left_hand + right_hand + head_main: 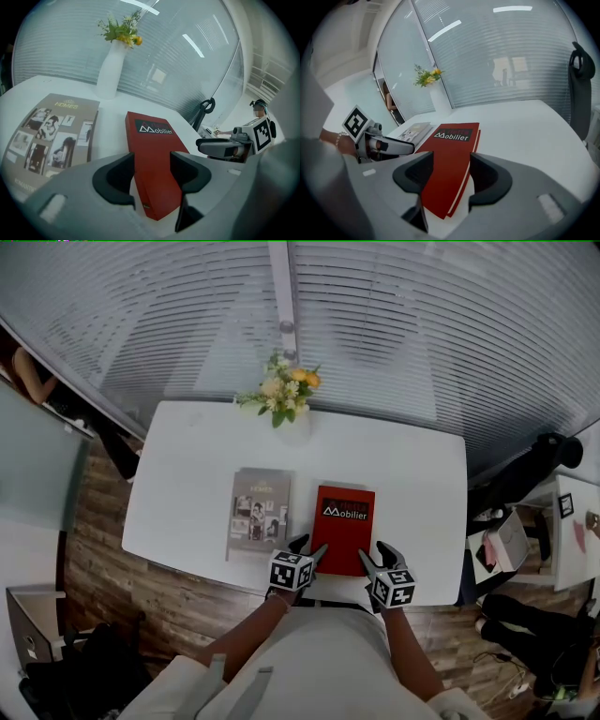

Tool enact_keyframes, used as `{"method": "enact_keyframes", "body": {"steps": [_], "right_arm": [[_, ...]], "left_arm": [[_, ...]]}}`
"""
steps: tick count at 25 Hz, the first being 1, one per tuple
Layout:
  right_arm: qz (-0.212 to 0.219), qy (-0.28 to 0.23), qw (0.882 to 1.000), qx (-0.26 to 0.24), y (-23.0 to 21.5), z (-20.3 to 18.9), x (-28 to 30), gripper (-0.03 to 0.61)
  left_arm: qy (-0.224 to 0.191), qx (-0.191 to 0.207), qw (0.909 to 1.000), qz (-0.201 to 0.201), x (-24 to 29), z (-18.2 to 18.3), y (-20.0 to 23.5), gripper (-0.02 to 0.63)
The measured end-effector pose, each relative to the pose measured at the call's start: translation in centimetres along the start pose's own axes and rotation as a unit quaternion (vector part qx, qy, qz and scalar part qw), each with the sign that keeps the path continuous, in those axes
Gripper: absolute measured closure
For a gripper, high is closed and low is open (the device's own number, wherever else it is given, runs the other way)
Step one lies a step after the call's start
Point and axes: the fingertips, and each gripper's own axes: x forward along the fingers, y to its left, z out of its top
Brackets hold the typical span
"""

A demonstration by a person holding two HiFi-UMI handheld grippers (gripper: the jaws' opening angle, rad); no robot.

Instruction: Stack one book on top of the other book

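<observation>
Red book [343, 531], beside grey book [260, 512]. My left gripper [309, 547] and right gripper [377, 554], jaws apart, bracket its near corners, likely to lift it

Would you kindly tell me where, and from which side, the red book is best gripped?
Probably its near short edge, at the two near corners, coming from the person's side. The red book lies flat on the table, so only its edges offer a bite, and the left hand-held gripper and right hand-held gripper stand open at those corners.

Bare table [422, 474] right of red book [343, 529], vase [111, 70] behind
</observation>
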Motion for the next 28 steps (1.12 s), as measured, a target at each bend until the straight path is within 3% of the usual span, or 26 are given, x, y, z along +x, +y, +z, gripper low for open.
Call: {"method": "enact_keyframes", "body": {"steps": [6,15,21,28], "right_arm": [[0.015,0.026,0.999,0.038,-0.2,-1.9,1.0,0.322],[0.037,0.047,0.995,0.079,0.0,-3.7,2.1,0.322],[0.031,0.057,0.995,0.079,-0.2,-4.5,2.3,0.399],[0.026,0.057,0.994,0.085,-0.2,-4.5,2.2,0.403]], "left_arm": [[0.031,-0.02,0.9993,0.0,1.0,-1.5,0.0,0.342],[0.042,-0.056,0.9976,-0.009,2.0,-2.6,0.1,0.342],[0.047,-0.063,0.9969,-0.005,2.2,-3.2,0.5,0.353],[0.041,-0.057,0.9975,0.0,2.0,-3.1,0.3,0.36]]}}
